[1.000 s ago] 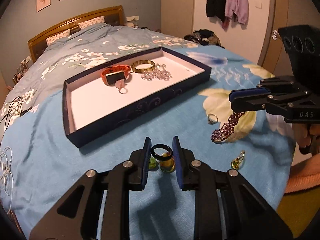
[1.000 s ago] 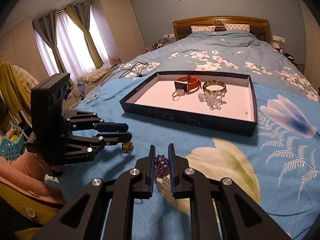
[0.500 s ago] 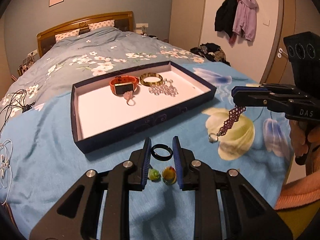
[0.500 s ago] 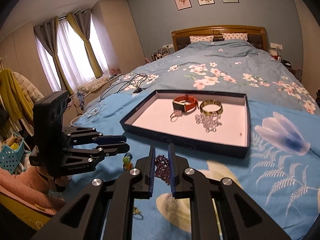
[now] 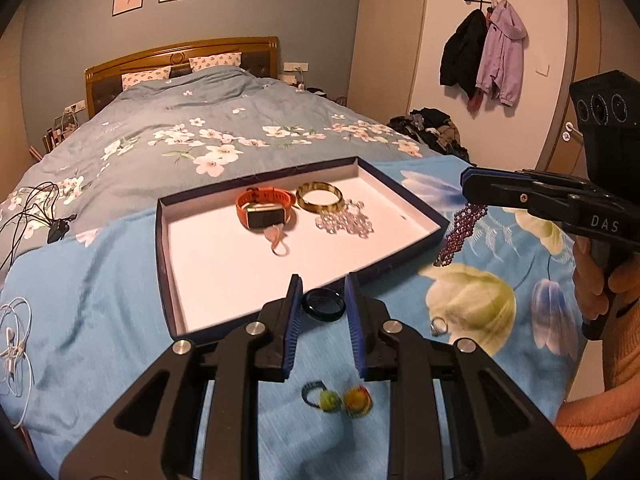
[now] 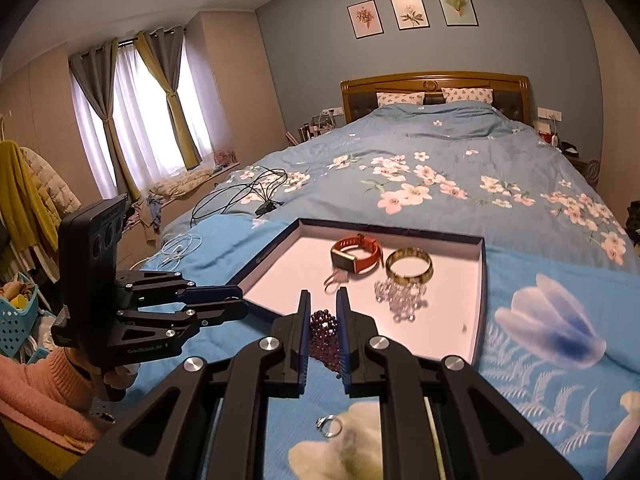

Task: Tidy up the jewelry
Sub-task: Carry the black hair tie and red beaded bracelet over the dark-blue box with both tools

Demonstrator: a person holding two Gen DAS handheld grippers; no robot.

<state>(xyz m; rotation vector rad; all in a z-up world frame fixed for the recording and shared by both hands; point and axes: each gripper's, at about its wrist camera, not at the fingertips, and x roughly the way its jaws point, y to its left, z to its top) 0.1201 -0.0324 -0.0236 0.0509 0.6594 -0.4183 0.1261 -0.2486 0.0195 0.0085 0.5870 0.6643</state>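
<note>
Both grippers have risen: left gripper [image 5: 322, 312] pinches a black ring [image 5: 323, 305], right gripper [image 6: 322, 330] clamps a dangling purple beaded bracelet [image 6: 323, 336], short of the navy tray [image 5: 404, 240] ahead; swinging beads may snag its rim.

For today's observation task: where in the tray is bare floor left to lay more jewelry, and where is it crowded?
The tray is bare along its near and left sides. The far middle is crowded: orange watch, gold bangle, clear bead bracelet. A smaller bare strip runs along the right wall.

The right gripper [image 5: 474, 190] bears "DAS" on its side (other lettering is illegible).
</note>
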